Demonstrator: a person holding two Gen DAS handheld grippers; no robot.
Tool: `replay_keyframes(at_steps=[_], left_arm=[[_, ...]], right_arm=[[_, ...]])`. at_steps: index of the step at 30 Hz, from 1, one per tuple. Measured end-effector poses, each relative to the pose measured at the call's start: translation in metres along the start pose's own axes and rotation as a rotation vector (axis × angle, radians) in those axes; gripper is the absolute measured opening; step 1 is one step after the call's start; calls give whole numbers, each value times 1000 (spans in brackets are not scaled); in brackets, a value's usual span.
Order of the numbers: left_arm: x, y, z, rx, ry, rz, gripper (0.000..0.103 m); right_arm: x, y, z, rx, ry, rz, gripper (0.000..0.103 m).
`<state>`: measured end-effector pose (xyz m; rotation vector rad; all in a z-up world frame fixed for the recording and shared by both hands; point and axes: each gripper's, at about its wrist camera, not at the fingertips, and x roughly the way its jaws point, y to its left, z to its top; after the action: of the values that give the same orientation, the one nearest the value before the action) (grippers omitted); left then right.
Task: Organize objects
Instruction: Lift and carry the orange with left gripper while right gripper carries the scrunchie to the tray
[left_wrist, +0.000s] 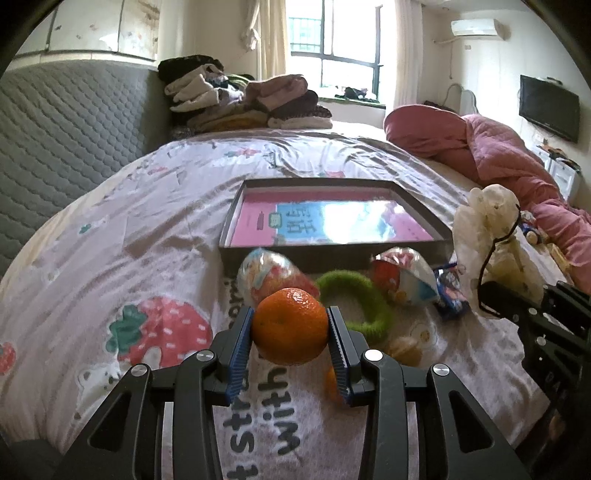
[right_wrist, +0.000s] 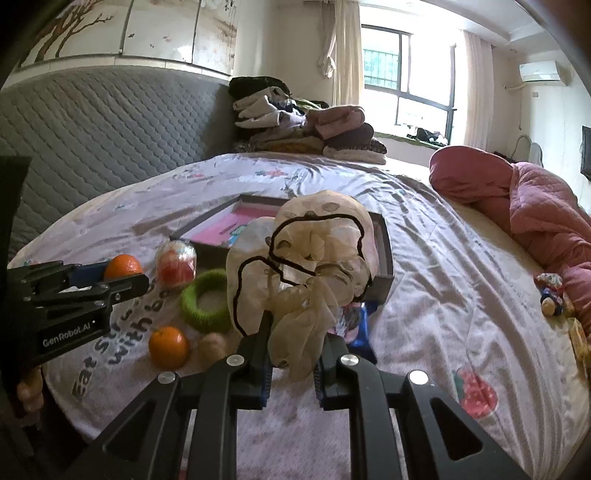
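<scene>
Left tool (left_wrist: 290, 326) gripping orange (left_wrist: 290, 325), right tool (right_wrist: 291, 356) pinching cream scrunchie (right_wrist: 314, 258), perhaps

From my right wrist camera I see the right gripper (right_wrist: 290, 363) clamped on a cream scarf with a black trim (right_wrist: 314, 258), which bunches up in front of the dark tray (right_wrist: 384, 254) lying mid-bed. At the left edge of the bed (right_wrist: 424, 295) the left gripper (right_wrist: 122, 275) pinches an orange (right_wrist: 122, 266). On the bedspread lie a second orange (right_wrist: 168, 347), a green fuzzy ring (right_wrist: 207, 299) and a wrapped snack (right_wrist: 176, 263) near the tray's front corner.
</scene>
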<state>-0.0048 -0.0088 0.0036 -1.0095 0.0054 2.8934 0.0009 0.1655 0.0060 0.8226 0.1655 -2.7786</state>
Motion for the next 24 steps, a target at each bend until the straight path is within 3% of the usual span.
replay_keyframes(at_steps=[18,24], left_arm=[[29,-7,65,25,-38,4,40],[47,1,80,22,-18,11,40]], right_arm=[[29,-17,47,0,-30,-4,18],[44,-25,57,-3,-29,-12,18]])
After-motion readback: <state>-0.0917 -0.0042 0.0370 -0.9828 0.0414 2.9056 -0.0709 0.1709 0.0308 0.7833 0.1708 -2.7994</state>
